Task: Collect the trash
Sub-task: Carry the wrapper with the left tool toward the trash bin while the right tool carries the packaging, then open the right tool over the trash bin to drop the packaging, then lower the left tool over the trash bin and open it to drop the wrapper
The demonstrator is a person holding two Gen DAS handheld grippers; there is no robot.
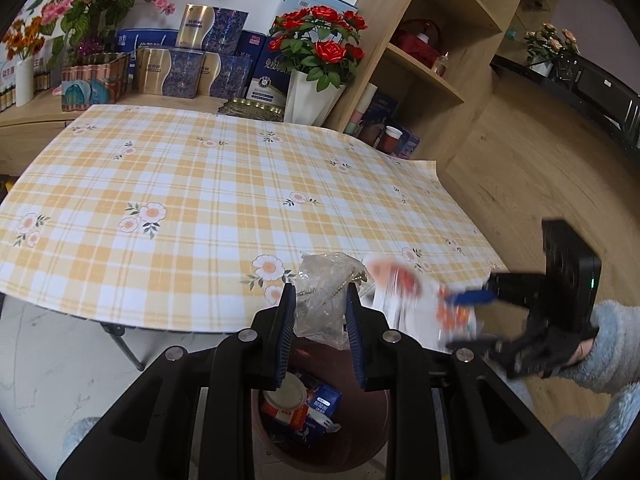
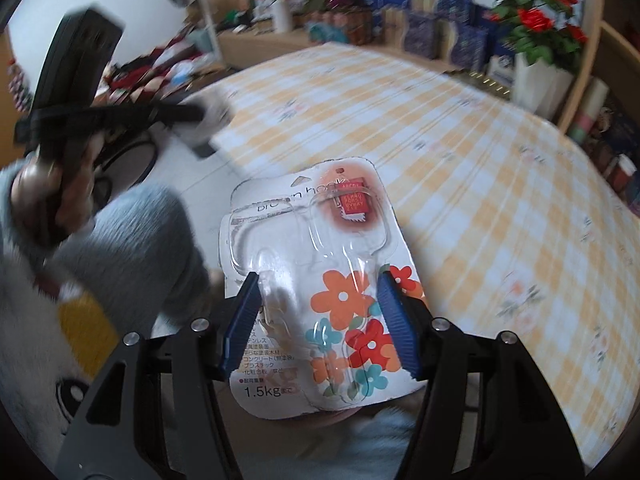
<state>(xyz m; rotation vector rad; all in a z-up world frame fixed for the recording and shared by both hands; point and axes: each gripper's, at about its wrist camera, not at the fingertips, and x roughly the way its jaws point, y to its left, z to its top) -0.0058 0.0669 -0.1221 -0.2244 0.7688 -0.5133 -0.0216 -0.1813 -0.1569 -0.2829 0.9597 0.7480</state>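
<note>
Though blurred at its right edge, left wrist view first. Left gripper (image 1: pixel 320 312) with jaws closed on a crumpled clear plastic wrapper (image 1: pixel 324 292), pads pressing it from both sides. Directly beneath, near and low in frame, a brown trash bin (image 1: pixel 376 412) on the floor, already holding a round-lidded cup (image 1: pixel 286 400) and a blue carton (image 1: pixel 326 398). Wrapper almost straight above the bin mouth, so a release looks like the coming move. To the right, right gripper (image 1: pixel 460 308) smeared by motion, carrying a white card with orange flowers toward the same bin, farther from the mouth than the left. Beyond, checked bench (image 1: pixel 180 168) bare of trash as far as visible.

Right wrist view next. Jaws gripping a blister pack (image 2: pixel 320 272), printed card with orange and red flowers under clear moulded plastic, pads on its two long edges. Long axis running away from the camera, far end overhanging the near bench edge. Bin not visible here, hidden below the pack and the grey fleece sleeve (image 2: pixel 132 232). Left gripper at upper left heavily blurred, its load unreadable. Pack's near end cut off behind the gripper body; whether anything remains inside the blister hard to tell.
</note>
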